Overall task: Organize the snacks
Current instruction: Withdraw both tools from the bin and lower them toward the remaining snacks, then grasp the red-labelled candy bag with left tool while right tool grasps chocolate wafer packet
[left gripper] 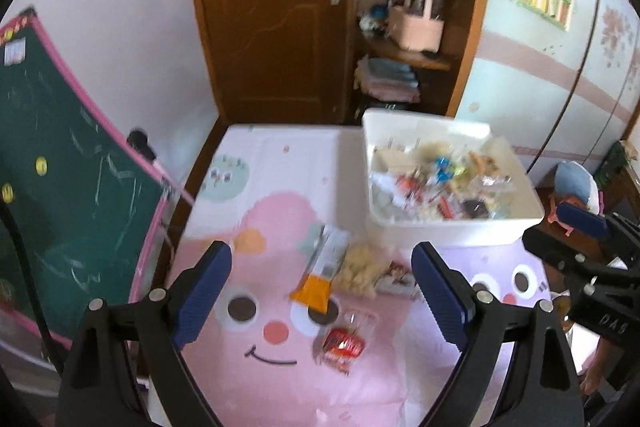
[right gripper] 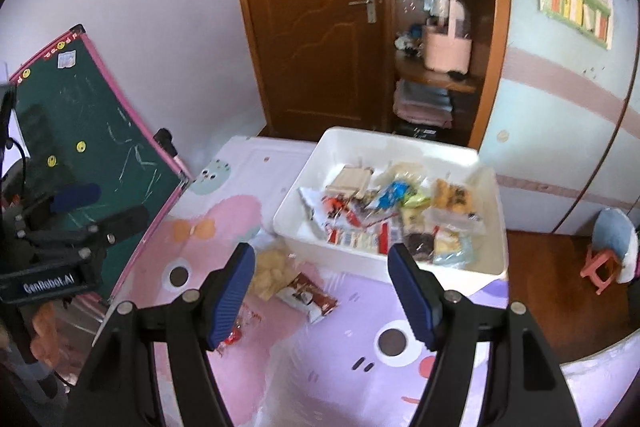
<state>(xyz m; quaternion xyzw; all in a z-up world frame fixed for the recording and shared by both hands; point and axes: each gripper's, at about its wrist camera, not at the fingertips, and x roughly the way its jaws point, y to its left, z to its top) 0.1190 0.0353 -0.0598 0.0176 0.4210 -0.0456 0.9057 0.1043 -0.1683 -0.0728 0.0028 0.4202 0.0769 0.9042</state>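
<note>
Both blue-padded grippers, left (left gripper: 322,291) and right (right gripper: 322,289), are hovering wide and empty; loose red-wrapped snack (left gripper: 343,343) at six o'clock likely needs grasping for white plastic bin (left gripper: 440,227) at two o'clock.

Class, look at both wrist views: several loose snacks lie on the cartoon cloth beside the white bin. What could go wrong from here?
1. The white bin is already heaped with packets, so more may slide out.
2. The puffed snack bag, orange-ended packet and brown wrapper overlap; the open left gripper might catch two at once.
3. The small red packet looks thin and could get crushed.
</note>
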